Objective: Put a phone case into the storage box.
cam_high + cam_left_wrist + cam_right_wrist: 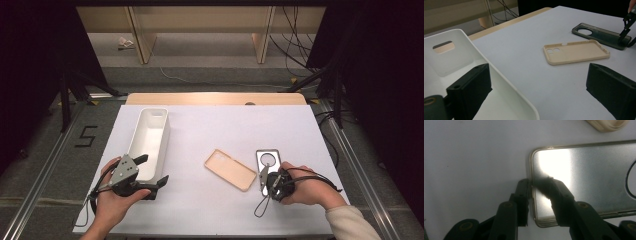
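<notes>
Figure: Sorting phone cases, early stage. The long white plastic bin (148,145) serves as landmark and holds nothing yet. The dark translucent phone case with a round camera opening (268,161) lies flat on the white table (210,130), well to the right of the bin; the right claw (534,192) straddles its near edge, jaws narrowed but not visibly clamped. The beige soft phone case (230,169) lies between bin and dark case, untouched. The left claw (539,87), jaws apart, straddles the bin's near wall. Lifting and depositing both cases appear to remain.

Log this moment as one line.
right gripper: astride dark phone case edge | left gripper: open, astride white bin wall | beige case: untouched
</notes>
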`<state>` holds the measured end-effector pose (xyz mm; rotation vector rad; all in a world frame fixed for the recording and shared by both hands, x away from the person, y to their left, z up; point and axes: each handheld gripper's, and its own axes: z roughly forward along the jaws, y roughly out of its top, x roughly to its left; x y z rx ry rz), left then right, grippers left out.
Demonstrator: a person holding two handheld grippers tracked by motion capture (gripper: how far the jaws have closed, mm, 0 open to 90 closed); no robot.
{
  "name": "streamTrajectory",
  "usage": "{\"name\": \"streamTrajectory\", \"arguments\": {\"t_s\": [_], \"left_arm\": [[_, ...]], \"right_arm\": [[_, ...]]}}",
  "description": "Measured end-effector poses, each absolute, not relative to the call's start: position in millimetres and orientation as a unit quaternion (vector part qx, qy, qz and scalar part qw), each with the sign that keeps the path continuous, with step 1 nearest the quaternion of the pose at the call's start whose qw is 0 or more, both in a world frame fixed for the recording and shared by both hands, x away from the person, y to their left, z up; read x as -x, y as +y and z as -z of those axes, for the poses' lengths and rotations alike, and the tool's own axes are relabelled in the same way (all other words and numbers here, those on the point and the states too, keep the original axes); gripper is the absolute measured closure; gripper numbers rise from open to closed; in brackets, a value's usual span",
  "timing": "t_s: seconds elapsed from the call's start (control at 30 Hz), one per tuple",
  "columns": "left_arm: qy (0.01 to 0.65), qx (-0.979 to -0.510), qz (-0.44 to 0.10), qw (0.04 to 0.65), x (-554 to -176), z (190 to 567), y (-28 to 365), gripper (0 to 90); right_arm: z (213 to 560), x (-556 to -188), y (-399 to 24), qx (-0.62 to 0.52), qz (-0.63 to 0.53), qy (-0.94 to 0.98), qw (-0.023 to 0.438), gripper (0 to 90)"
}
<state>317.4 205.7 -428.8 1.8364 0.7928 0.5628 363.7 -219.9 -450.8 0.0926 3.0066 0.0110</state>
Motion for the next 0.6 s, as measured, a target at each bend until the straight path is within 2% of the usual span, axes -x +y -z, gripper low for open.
{"name": "streamTrajectory", "arguments": {"t_s": [0.6], "left_arm": [[0.326,-0.763,-0.233,0.508,-316.9,429.0,204.4,5.4]], "right_arm": [[451.1,-358.8,-214.2,-0.015,0.011,0.998,0.064,86.4]]}}
